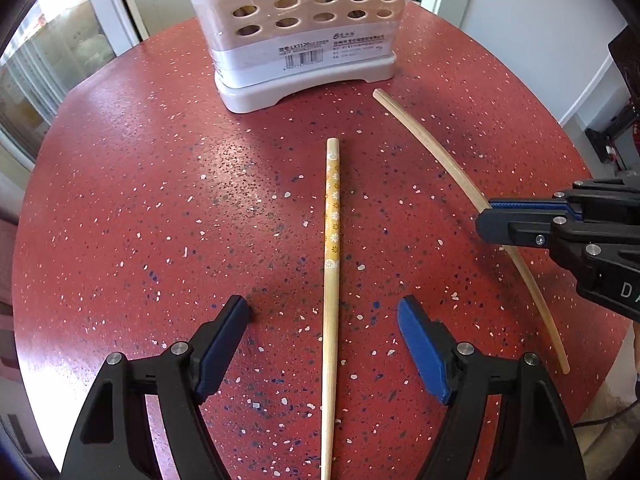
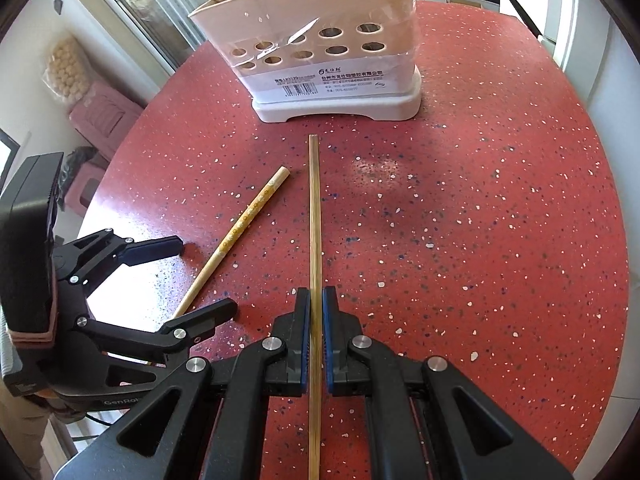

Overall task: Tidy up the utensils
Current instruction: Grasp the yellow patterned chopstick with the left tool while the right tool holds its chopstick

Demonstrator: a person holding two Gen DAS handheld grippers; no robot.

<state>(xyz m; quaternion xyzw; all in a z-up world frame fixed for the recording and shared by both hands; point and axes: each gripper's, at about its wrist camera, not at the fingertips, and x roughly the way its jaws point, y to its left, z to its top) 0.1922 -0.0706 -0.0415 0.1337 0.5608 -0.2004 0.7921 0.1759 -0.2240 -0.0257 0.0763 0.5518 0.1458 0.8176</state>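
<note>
A chopstick with a yellow flowered top lies on the red speckled table, running between the fingers of my left gripper, which is open and straddles its plain lower part without touching it. A plain bamboo chopstick points toward the white utensil holder. My right gripper is shut on that chopstick around its middle; its far tip looks slightly off the table.
The perforated utensil holder stands at the table's far side, with dark utensils showing above its rim in the right wrist view. The round table edge curves off on the right. Pink bags sit on the floor at left.
</note>
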